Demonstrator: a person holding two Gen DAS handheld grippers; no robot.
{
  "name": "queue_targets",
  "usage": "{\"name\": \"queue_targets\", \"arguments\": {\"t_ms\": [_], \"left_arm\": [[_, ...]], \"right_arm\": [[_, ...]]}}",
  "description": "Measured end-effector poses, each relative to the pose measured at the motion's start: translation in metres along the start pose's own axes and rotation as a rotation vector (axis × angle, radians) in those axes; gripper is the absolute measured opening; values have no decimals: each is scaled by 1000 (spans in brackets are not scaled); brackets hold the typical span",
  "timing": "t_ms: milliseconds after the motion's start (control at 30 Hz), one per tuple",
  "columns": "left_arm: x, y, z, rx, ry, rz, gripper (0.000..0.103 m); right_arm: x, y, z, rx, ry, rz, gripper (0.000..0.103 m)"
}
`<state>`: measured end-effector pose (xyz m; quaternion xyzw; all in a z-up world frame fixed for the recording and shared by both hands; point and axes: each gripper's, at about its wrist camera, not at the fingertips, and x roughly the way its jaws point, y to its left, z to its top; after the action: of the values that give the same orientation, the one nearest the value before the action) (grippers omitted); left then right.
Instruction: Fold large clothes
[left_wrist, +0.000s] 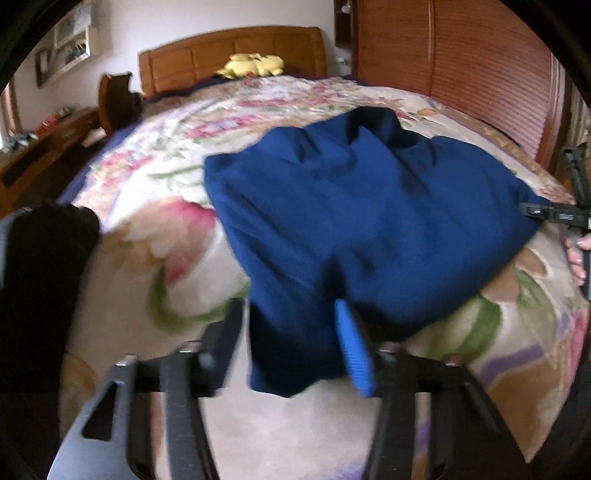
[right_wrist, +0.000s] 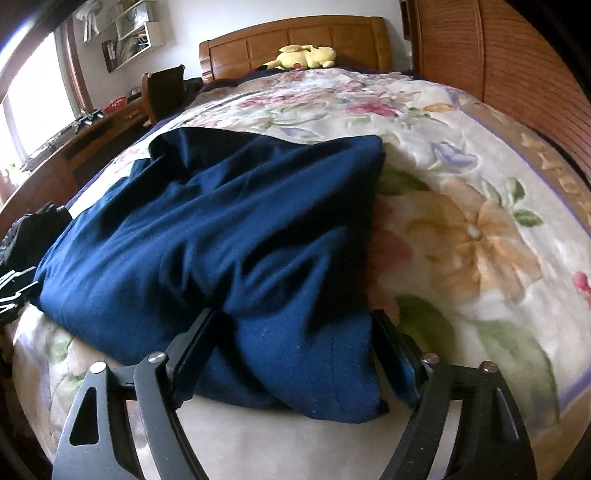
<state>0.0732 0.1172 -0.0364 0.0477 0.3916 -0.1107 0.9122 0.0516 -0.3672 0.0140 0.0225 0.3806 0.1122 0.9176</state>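
A large navy blue garment (left_wrist: 362, 221) lies bunched on the floral bedspread (left_wrist: 177, 258). My left gripper (left_wrist: 291, 317) is open, its jaws on either side of the garment's near left corner, which hangs between them. In the right wrist view the same garment (right_wrist: 221, 240) fills the middle. My right gripper (right_wrist: 295, 321) is open, with its jaws standing wide on both sides of the garment's near right corner. The right gripper also shows at the right edge of the left wrist view (left_wrist: 554, 214), at the cloth's far corner.
A dark garment (left_wrist: 40, 280) lies at the bed's left edge. A yellow plush toy (right_wrist: 306, 55) sits by the wooden headboard (right_wrist: 295, 40). A wooden wardrobe (right_wrist: 498, 55) stands on the right, and a desk (right_wrist: 92, 136) with a chair on the left.
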Motion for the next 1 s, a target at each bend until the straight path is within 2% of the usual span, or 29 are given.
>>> {"name": "queue_targets", "arguments": {"t_ms": [33, 67, 100, 200, 367, 667, 867, 1000], "left_arm": [[3, -2, 0, 5, 14, -9, 36], [3, -5, -1, 13, 19, -8, 33], [4, -8, -1, 22, 21, -15, 25], [-1, -10, 1, 5, 13, -27, 12], [-28, -22, -2, 3, -45, 12, 8], [-98, -35, -43, -14, -127, -40, 4], [-129, -47, -70, 1, -136, -76, 4], [-128, -53, -77, 18, -127, -44, 5]], "right_arm": [[1, 2, -1, 2, 0, 13, 68], [1, 4, -2, 2, -3, 18, 59], [0, 5, -2, -3, -8, 29, 43], [-7, 8, -2, -9, -40, 49, 28], [-29, 10, -2, -14, -86, 48, 22], [-85, 18, -25, -87, -111, 41, 21], [-123, 13, -56, -114, -118, 76, 21], [-124, 8, -70, -122, -105, 66, 21]]}}
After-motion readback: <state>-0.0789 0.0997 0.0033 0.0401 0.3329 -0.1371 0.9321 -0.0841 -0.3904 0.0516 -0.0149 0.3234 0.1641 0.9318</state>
